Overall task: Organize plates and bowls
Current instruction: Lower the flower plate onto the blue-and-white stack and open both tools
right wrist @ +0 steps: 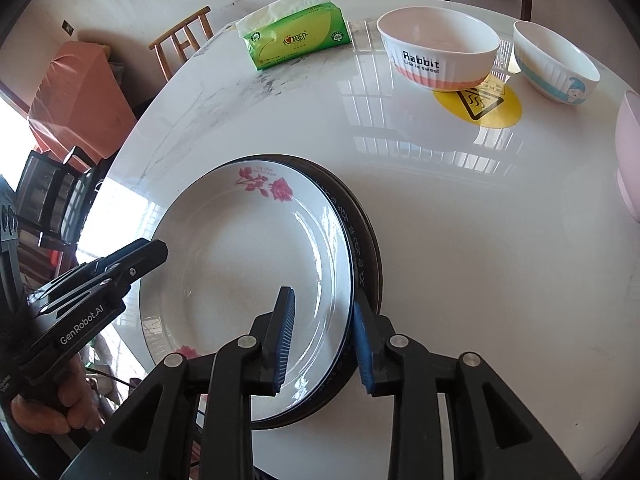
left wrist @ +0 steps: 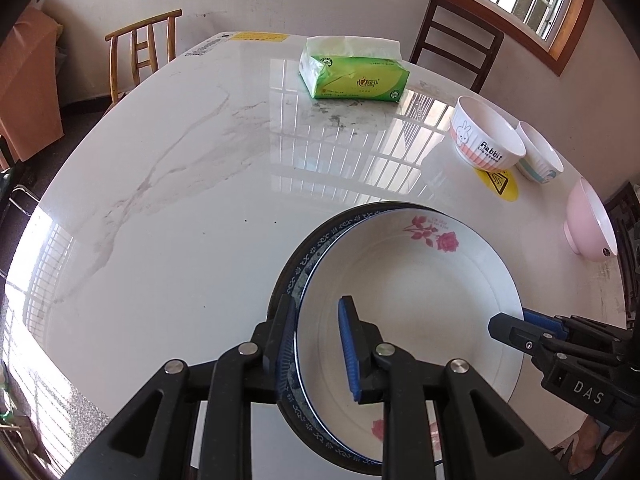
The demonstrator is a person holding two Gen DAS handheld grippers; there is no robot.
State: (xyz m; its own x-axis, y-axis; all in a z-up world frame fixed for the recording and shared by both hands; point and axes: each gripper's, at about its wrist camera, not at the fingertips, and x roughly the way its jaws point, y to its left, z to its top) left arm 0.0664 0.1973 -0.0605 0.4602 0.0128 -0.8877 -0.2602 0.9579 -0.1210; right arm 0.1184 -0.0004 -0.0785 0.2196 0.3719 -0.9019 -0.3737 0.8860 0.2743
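Observation:
A white plate with pink roses [left wrist: 420, 280] [right wrist: 240, 248] lies on top of a blue-patterned plate [left wrist: 316, 248] [right wrist: 357, 254], with a dark rim showing under both. My left gripper [left wrist: 318, 344] straddles the stack's left rim. Its outer pad is against the edge and its inner pad stands apart over the white plate, so it is open. At the opposite rim my right gripper [right wrist: 324, 340] straddles the edge the same way, with a gap at its inner pad, open. Three bowls stand at the right: a "Rabbit" bowl [right wrist: 438, 46], a blue-striped bowl [right wrist: 556, 64] and a pink bowl [left wrist: 592, 224].
A green tissue pack [left wrist: 354, 70] lies at the far side of the white marble table [left wrist: 180, 200]. A yellow warning sticker [right wrist: 478, 106] sits under the Rabbit bowl. Wooden chairs [left wrist: 144, 52] stand beyond the far edge. A hand [right wrist: 48, 412] holds the left gripper's handle.

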